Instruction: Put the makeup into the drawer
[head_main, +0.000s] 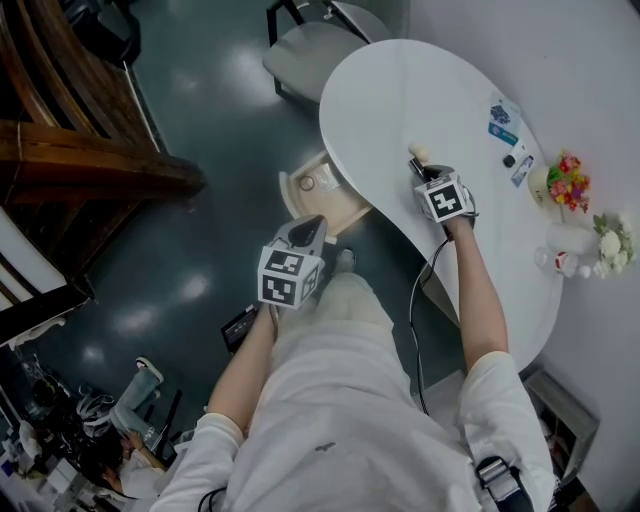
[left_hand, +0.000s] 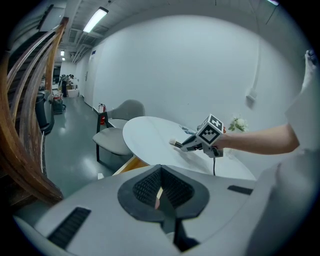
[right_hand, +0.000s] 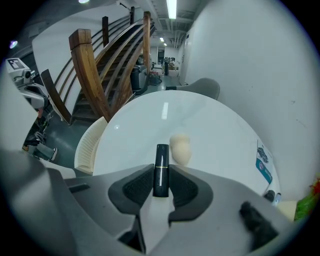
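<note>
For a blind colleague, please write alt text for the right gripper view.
The right gripper is shut on a black lipstick over a white table. A beige makeup sponge lies just beyond it, with a cream drawer at left.

Broad bare tabletop (head_main: 400, 90) ahead, flowers (head_main: 568, 183) along its wall-side edge, open drawer (head_main: 288, 200) alongside.
</note>
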